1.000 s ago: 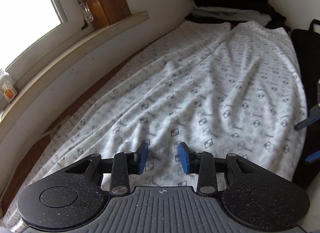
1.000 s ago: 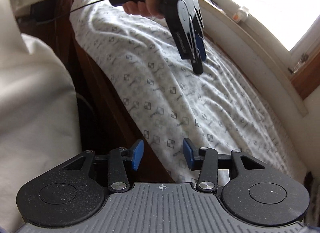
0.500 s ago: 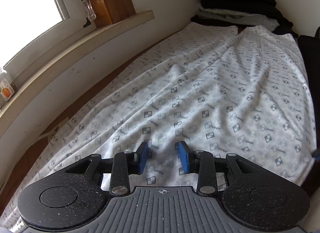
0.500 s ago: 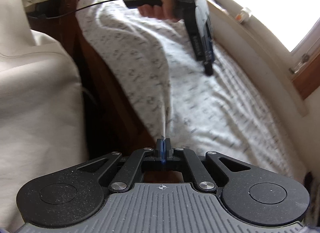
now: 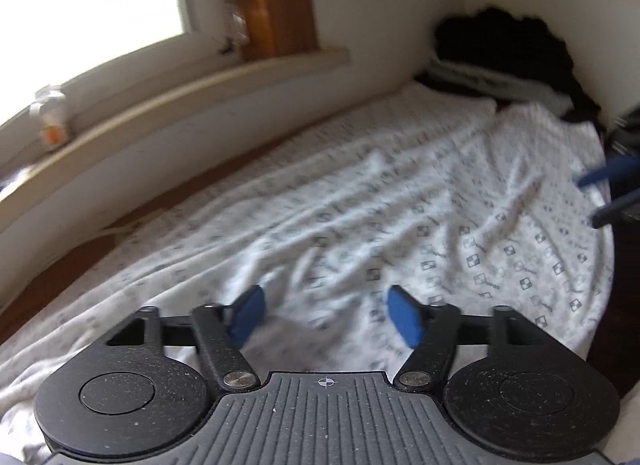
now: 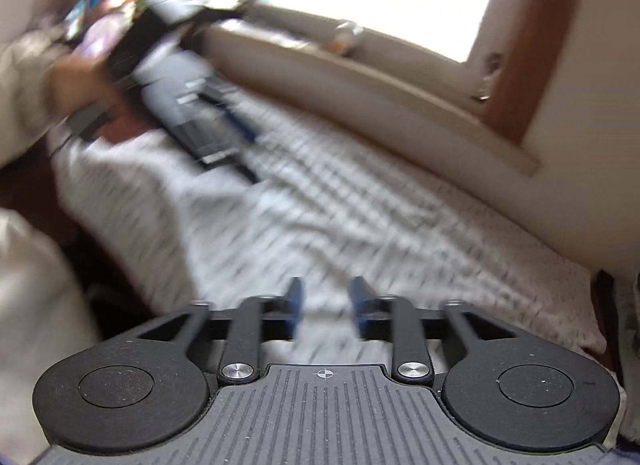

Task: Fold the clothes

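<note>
Since half a second ago the right gripper point(image 6: 324, 307) has let go, pads parted. Left gripper point(image 5: 326, 317) gapes wider. Patterned white garment point(image 5: 400, 233) stretches lengthwise ahead beneath both.

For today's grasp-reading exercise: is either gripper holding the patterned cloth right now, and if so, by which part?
Nothing is held. The left gripper and right gripper are both open over the patterned cloth.

Left gripper point(image 5: 326, 317): jaws wide apart, blue pads bare, lower centre of its frame. Right gripper point(image 6: 326, 307): jaws parted, narrower gap. Hand point(image 6: 92, 93) blurred, upper left of right view.
</note>
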The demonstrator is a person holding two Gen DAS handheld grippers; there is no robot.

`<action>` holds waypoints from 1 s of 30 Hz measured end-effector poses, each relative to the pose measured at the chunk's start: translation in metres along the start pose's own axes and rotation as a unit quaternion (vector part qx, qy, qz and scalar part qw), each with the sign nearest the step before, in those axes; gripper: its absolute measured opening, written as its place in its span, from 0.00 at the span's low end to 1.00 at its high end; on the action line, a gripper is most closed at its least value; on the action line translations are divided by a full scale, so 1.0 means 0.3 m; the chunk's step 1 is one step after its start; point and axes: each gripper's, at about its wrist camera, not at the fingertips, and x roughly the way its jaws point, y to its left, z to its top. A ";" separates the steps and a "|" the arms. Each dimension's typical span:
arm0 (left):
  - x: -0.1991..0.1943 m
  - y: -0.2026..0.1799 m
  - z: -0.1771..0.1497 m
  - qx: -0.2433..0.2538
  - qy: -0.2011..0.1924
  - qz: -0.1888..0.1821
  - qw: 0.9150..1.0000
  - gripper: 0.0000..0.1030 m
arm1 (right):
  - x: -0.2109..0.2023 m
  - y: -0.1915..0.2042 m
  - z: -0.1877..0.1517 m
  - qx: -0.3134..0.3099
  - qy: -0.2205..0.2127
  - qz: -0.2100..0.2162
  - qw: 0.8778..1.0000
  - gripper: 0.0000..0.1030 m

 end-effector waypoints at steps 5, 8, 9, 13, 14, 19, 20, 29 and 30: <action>-0.144 0.125 -0.080 -0.054 -0.006 0.006 0.998 0.98 | 0.114 0.049 0.120 0.013 -0.027 0.041 0.999 0.47; -0.225 0.189 -0.129 -0.066 -0.006 0.028 0.997 1.00 | 0.187 0.121 0.192 0.007 -0.038 0.073 0.997 0.52; -0.250 0.212 -0.149 -0.074 -0.007 0.035 0.997 1.00 | 0.211 0.145 0.216 0.004 -0.042 0.083 0.996 0.52; -0.340 0.313 -0.238 -0.115 -0.010 0.060 0.991 1.00 | 0.301 0.256 0.300 0.000 -0.053 0.125 0.991 0.53; -0.361 0.339 -0.260 -0.125 -0.011 0.066 0.990 1.00 | 0.322 0.276 0.319 -0.002 -0.054 0.134 0.990 0.53; -0.461 0.433 -0.357 -0.149 -0.011 0.107 0.983 1.00 | 0.427 0.379 0.403 -0.018 -0.049 0.161 0.986 0.54; -0.482 0.450 -0.377 -0.153 -0.011 0.117 0.981 1.00 | 0.449 0.397 0.419 -0.021 -0.047 0.165 0.985 0.54; -0.582 0.641 -0.507 -0.218 -0.008 0.173 0.960 1.00 | 0.682 0.474 0.550 -0.021 -0.036 0.178 0.983 0.56; -0.576 0.654 -0.509 -0.220 -0.006 0.173 0.960 1.00 | 0.710 0.472 0.568 -0.017 -0.034 0.176 0.984 0.56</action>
